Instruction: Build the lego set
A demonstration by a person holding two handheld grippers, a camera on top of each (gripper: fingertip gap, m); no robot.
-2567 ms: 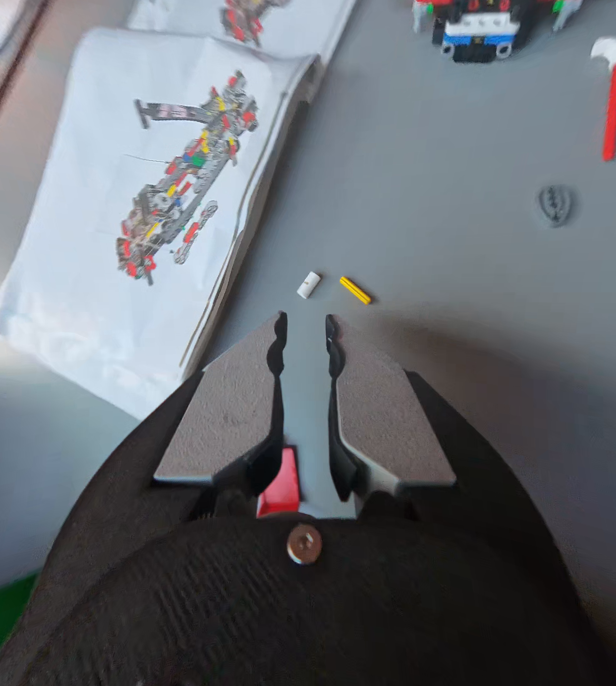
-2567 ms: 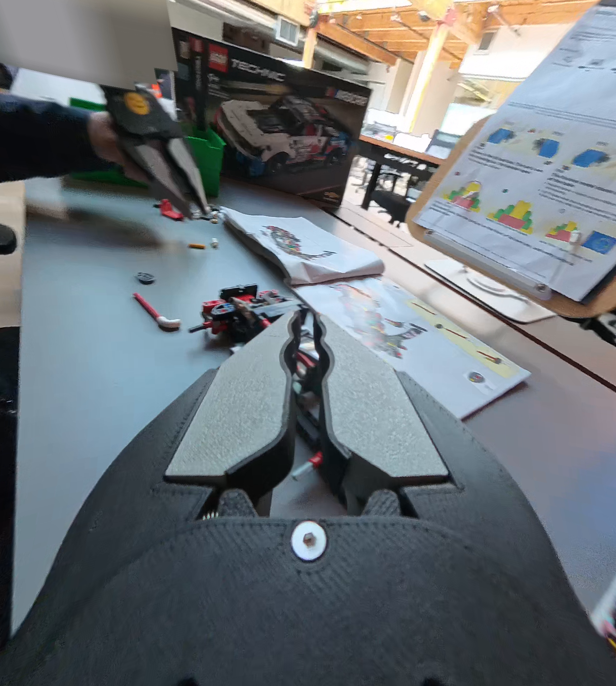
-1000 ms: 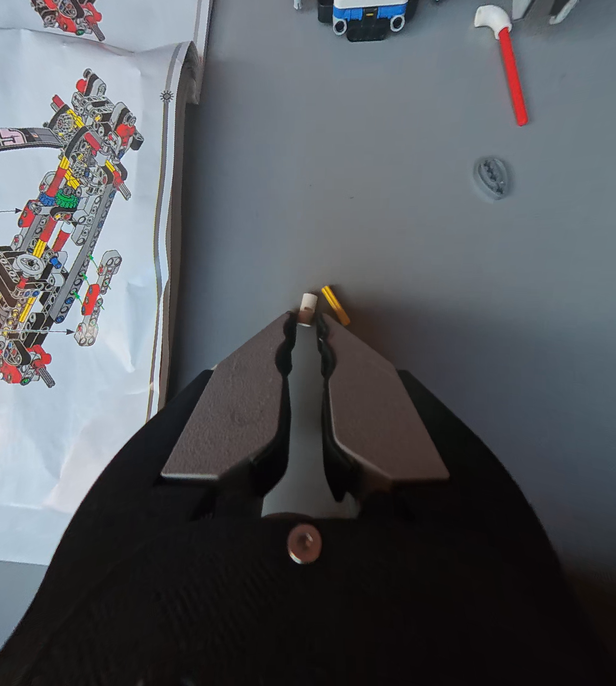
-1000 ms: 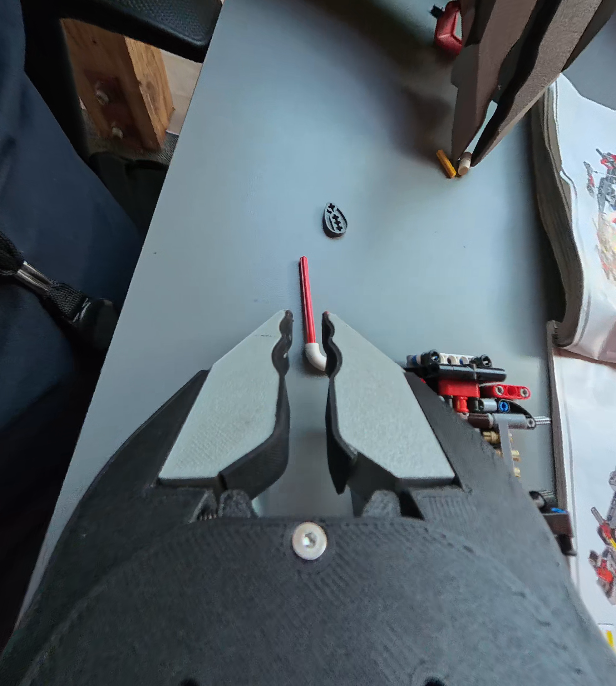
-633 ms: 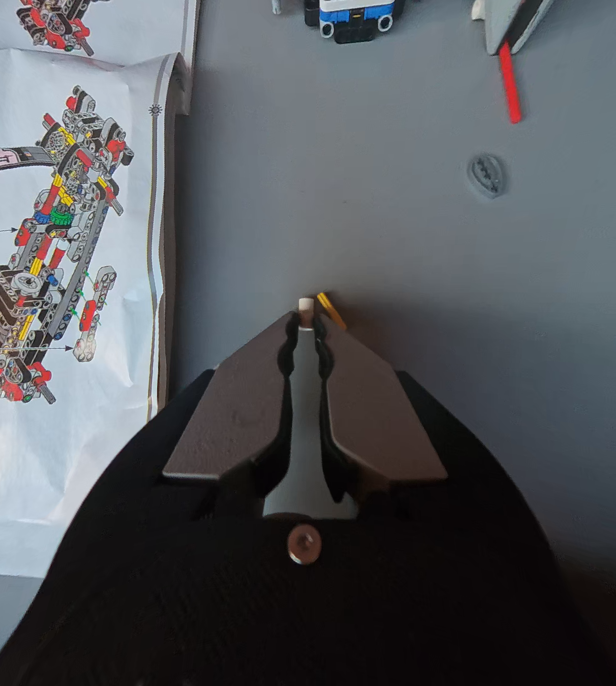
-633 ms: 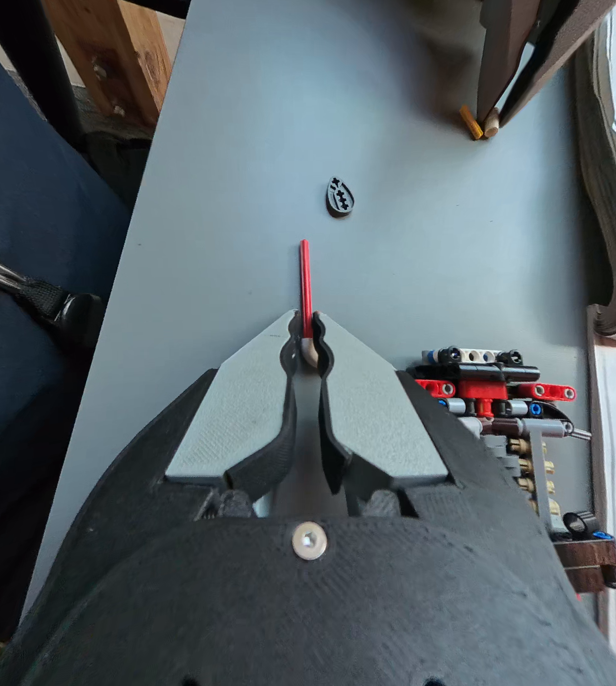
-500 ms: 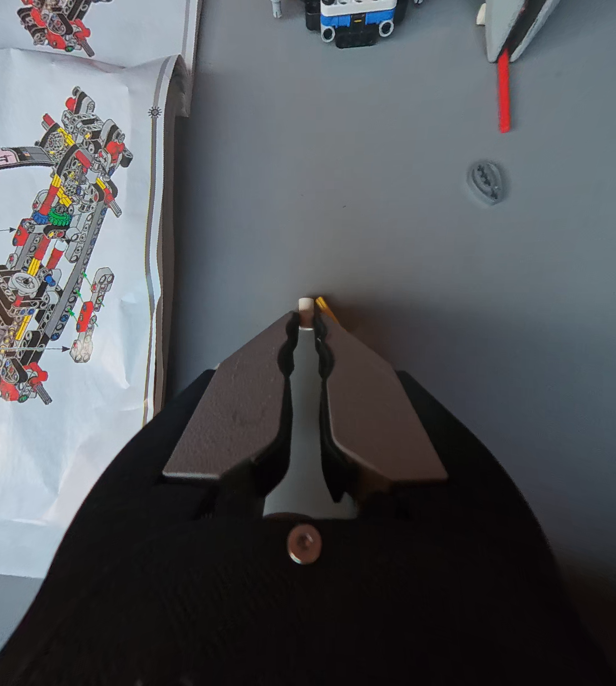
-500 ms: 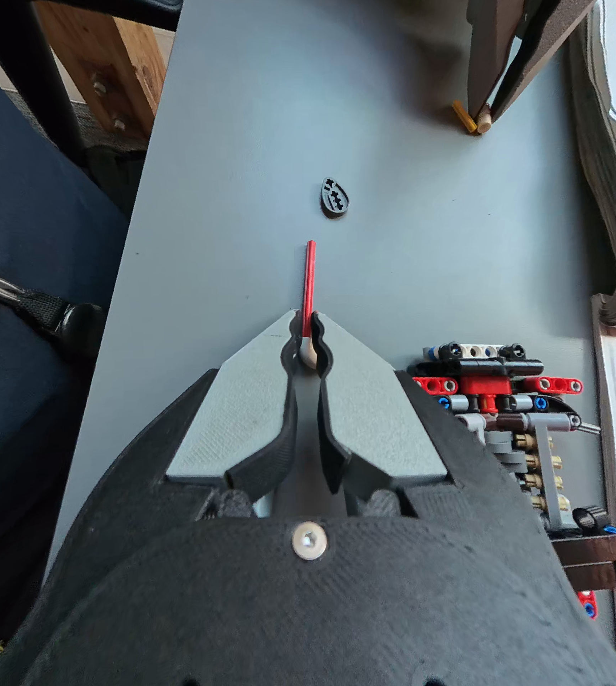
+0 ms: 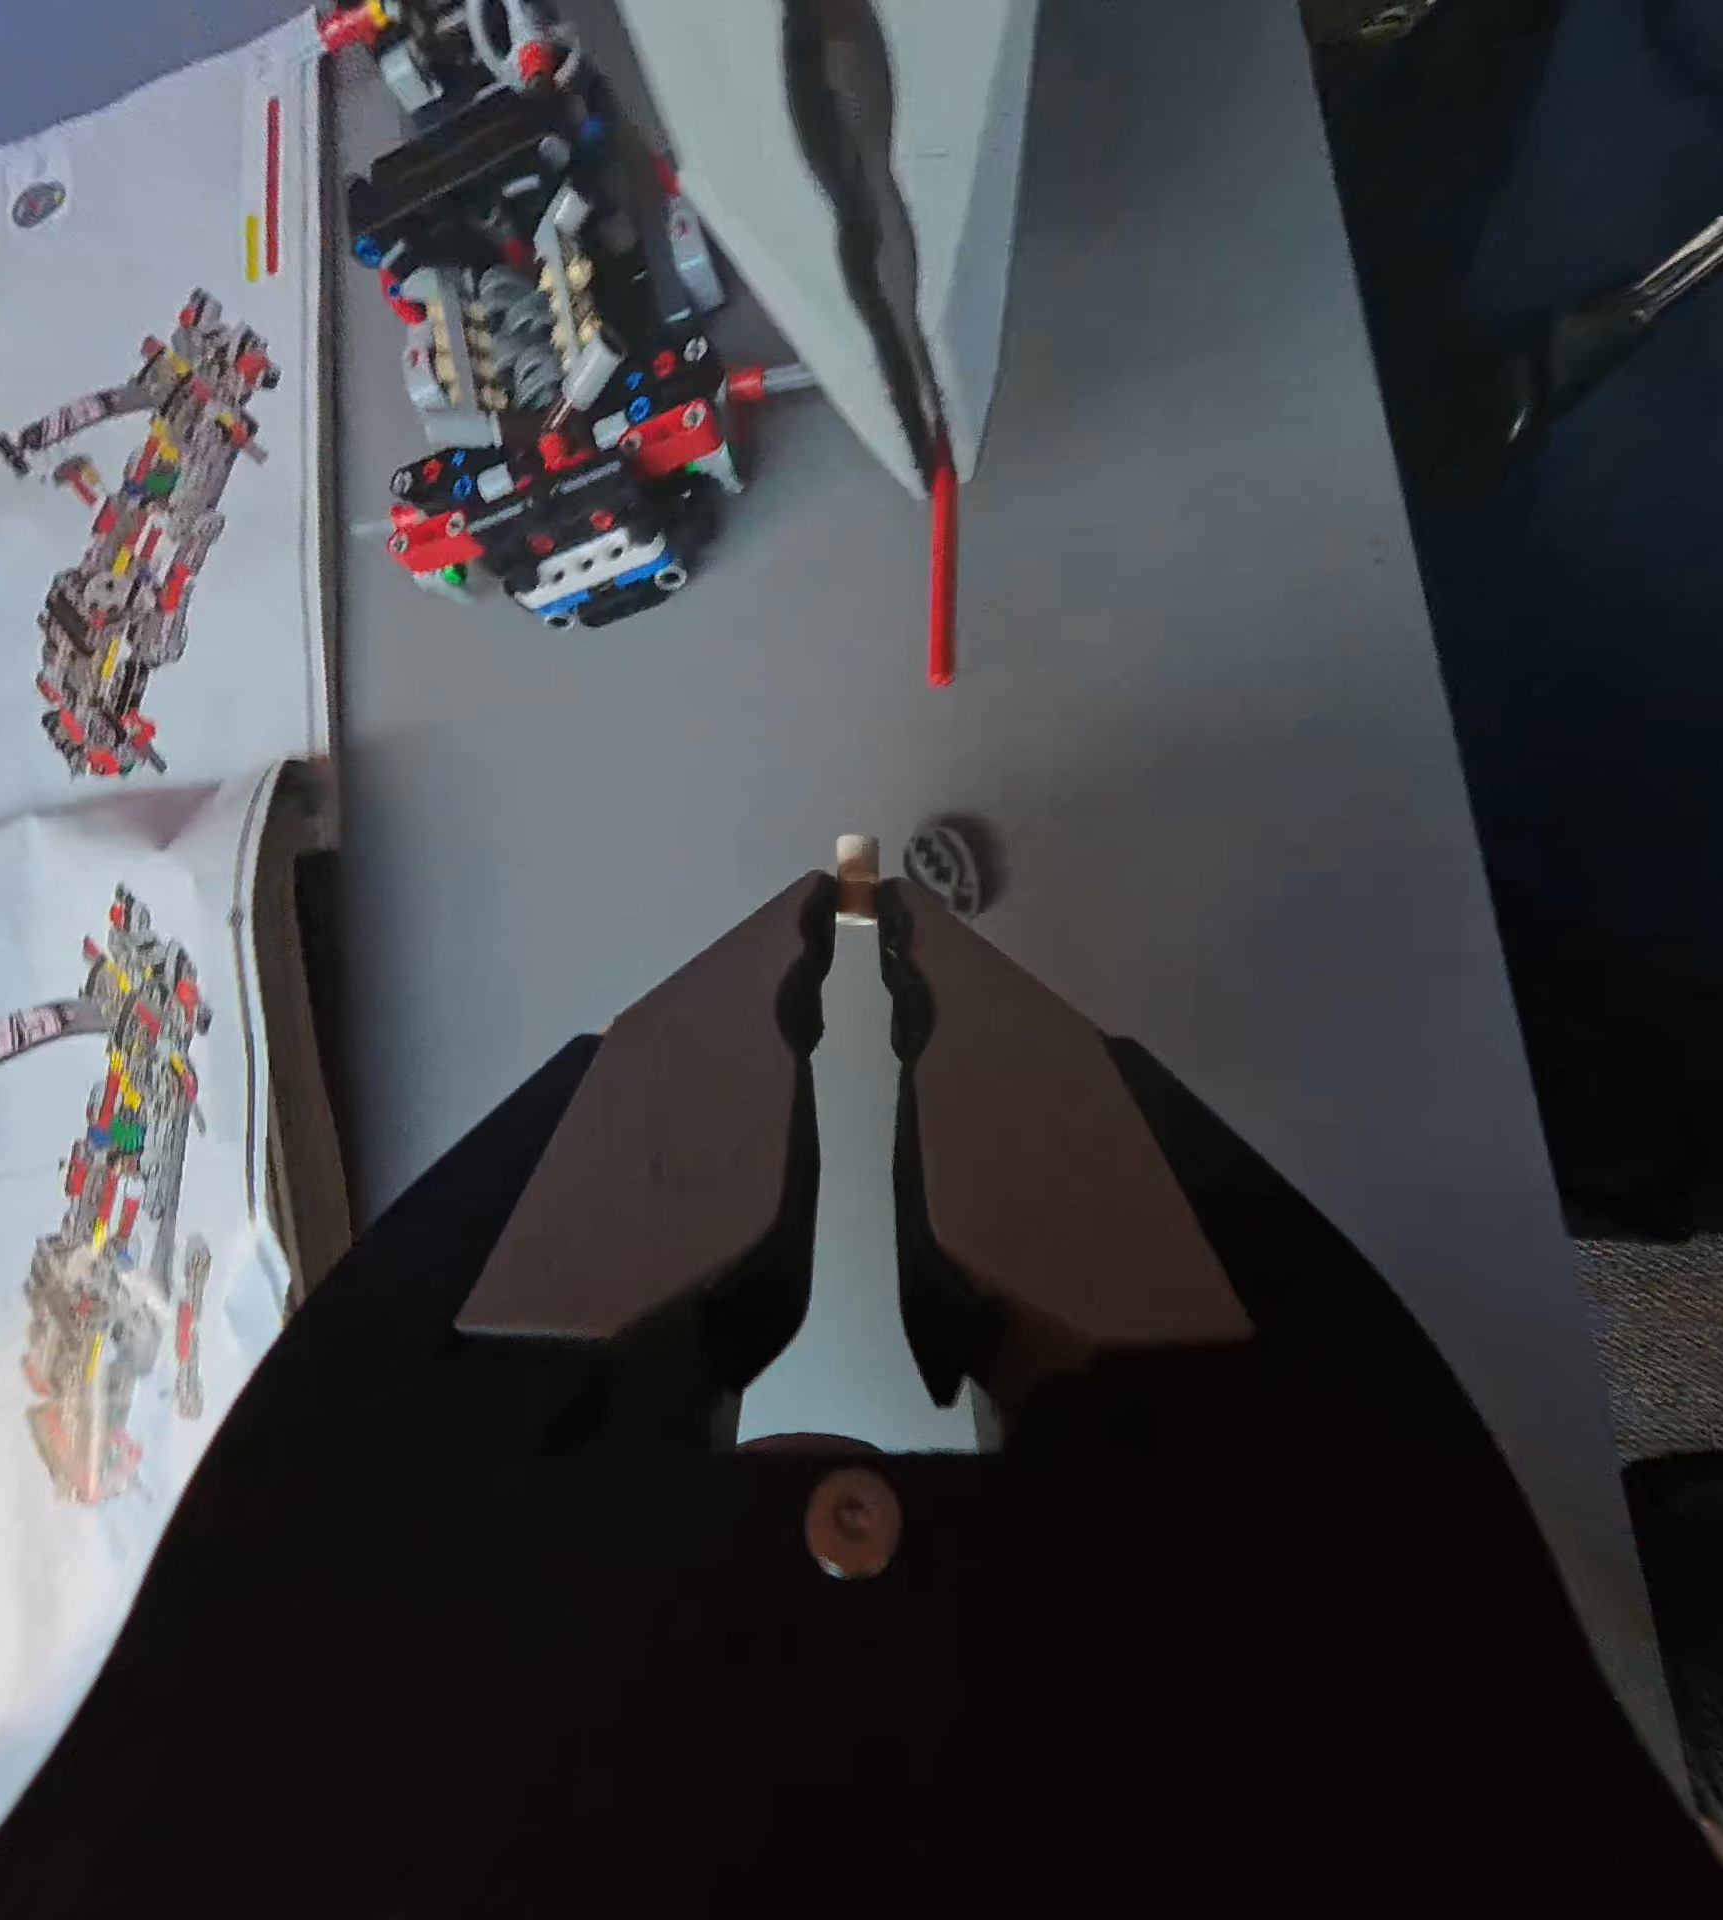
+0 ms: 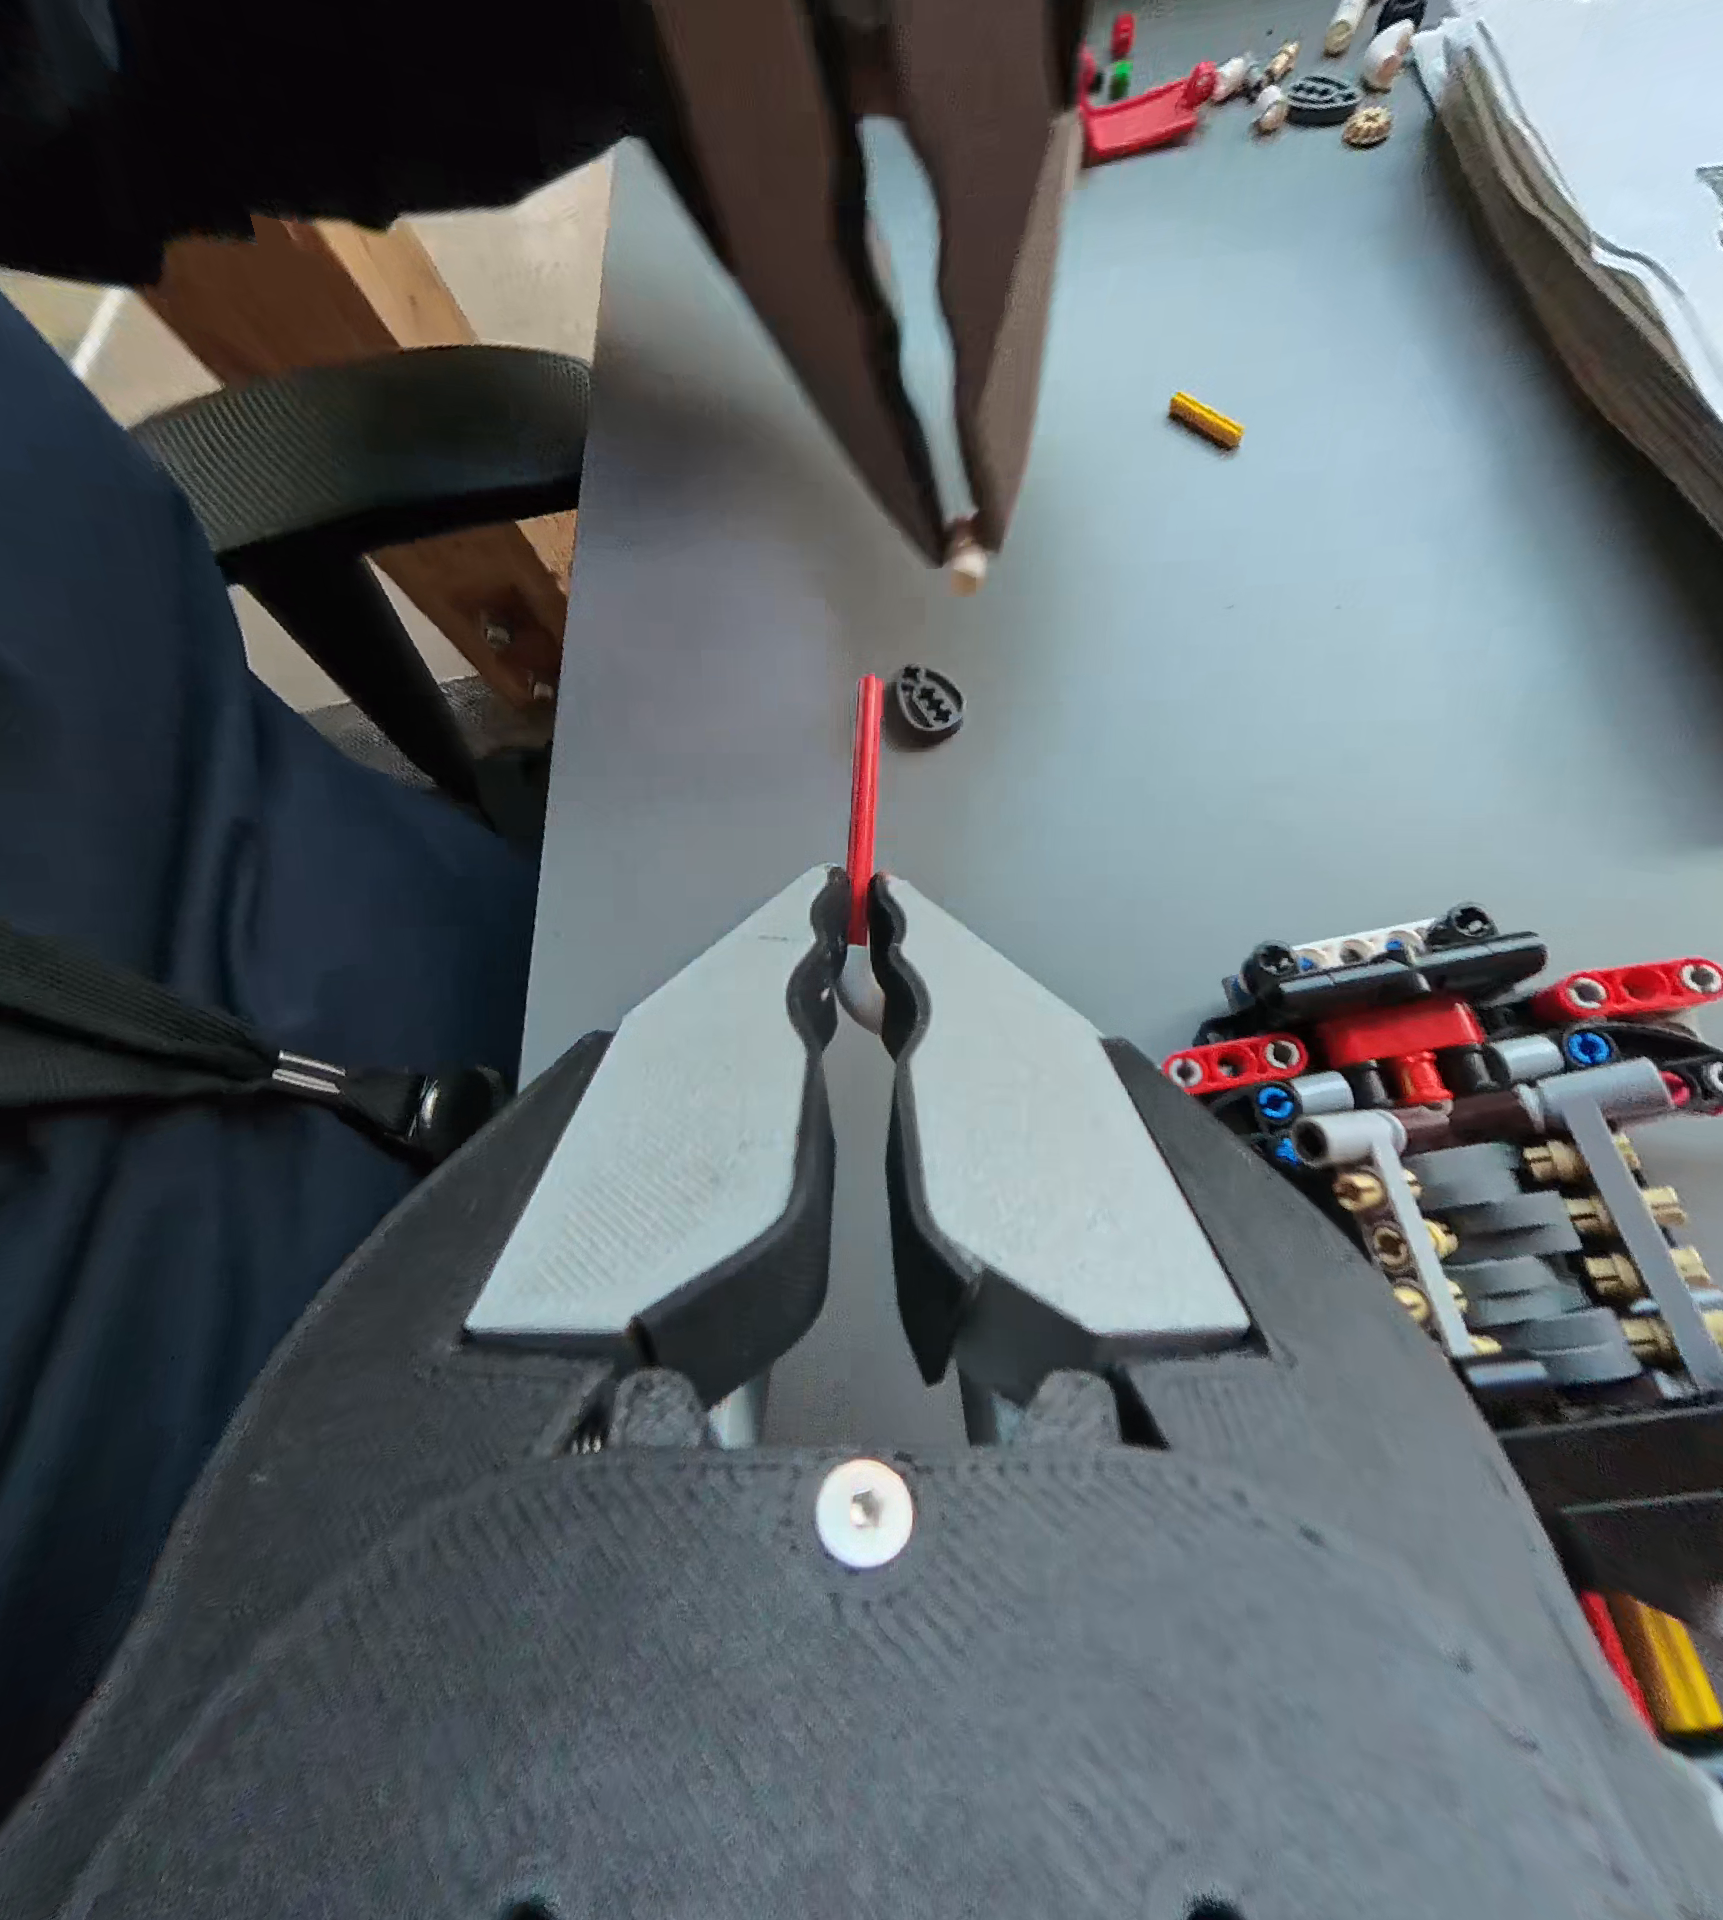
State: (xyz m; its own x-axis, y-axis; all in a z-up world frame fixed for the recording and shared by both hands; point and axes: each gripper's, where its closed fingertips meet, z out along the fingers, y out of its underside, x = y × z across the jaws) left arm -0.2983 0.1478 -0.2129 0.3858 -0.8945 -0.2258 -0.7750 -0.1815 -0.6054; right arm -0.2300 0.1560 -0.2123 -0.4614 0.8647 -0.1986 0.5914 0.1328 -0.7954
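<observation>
My left gripper is shut on a small white peg that sticks out past its tips, held above the grey table. The same peg shows at the left gripper's tips in the right wrist view. My right gripper is shut on a red axle with a white connector at its near end; the axle points forward past the tips. In the left wrist view the red axle hangs from the right gripper. A dark oval piece lies on the table between the two grippers.
A partly built brick vehicle chassis stands to my right gripper's right. A yellow pin lies farther off. An open instruction booklet lies along the table side. Several small loose parts lie at the far end. A person's dark clothing borders the table edge.
Both grippers closed on their parts and lifted them off the table. The left left the yellow pin behind and moved toward the right gripper, near the dark oval piece.
</observation>
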